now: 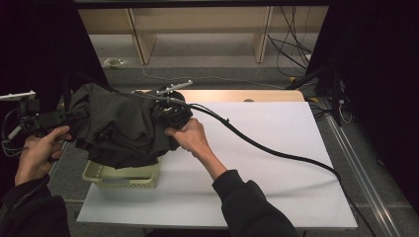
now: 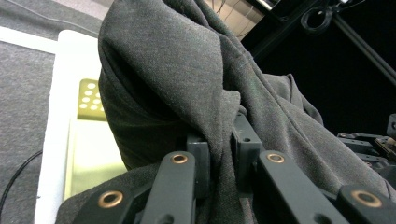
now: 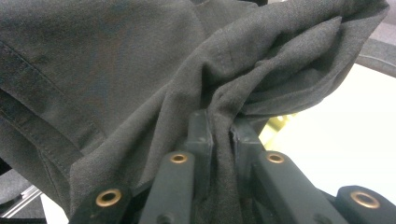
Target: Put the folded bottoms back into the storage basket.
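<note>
above white table (image 1: 276, 148), dark garment (image 1: 118, 128) between both tongs' jaws

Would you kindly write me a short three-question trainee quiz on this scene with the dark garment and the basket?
1. True or false: the left gripper and right gripper each have their jaws pinched on the dark garment.
2. What sits under the garment? A) a yellow-green basket B) a red bucket C) a glass bowl
3. What does the basket rest on?

Key:
1. True
2. A
3. The white table top
</note>
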Demonstrator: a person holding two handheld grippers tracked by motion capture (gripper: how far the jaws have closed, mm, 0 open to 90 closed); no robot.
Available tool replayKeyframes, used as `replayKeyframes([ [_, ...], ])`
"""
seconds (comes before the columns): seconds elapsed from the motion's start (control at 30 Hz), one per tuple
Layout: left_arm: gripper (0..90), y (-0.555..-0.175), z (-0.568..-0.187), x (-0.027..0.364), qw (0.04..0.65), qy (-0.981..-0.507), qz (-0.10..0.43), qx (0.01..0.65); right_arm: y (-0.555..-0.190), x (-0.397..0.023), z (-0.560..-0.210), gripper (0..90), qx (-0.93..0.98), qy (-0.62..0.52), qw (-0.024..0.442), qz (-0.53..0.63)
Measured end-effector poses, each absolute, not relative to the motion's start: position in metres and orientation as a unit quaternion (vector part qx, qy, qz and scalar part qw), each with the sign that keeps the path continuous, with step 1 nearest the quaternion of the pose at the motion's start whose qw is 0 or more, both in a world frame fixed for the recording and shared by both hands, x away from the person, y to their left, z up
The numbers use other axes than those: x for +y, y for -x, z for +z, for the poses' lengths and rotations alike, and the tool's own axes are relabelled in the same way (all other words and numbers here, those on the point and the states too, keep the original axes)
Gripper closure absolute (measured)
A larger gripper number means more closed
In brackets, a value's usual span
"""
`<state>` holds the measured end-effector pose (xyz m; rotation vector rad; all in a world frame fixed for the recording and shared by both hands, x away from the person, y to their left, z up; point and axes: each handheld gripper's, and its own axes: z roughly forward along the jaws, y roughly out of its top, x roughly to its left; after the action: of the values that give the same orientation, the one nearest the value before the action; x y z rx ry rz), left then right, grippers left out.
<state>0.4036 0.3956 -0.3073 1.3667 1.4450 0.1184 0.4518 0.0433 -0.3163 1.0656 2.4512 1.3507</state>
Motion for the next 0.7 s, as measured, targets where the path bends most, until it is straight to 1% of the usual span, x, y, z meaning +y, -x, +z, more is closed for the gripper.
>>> replayKeyframes([
  [0.23, 80.7, -0.409, -0.317, 0.394, 0.532, -0.577, 0.041, 0.618, -0.455, 0.043, -0.326, 81.9, 0.82, -0.359, 0.071, 0.44],
  [0.37, 80.5, -0.413, -0.324, 0.393, 0.52, -0.58, 0.036, 0.626, -0.455, 0.044, -0.33, 81.7, 0.823, -0.359, 0.076, 0.433],
  [0.7, 80.4, -0.421, -0.34, 0.391, 0.491, -0.585, 0.029, 0.645, -0.458, 0.046, -0.341, 81.0, 0.829, -0.366, 0.069, 0.418],
])
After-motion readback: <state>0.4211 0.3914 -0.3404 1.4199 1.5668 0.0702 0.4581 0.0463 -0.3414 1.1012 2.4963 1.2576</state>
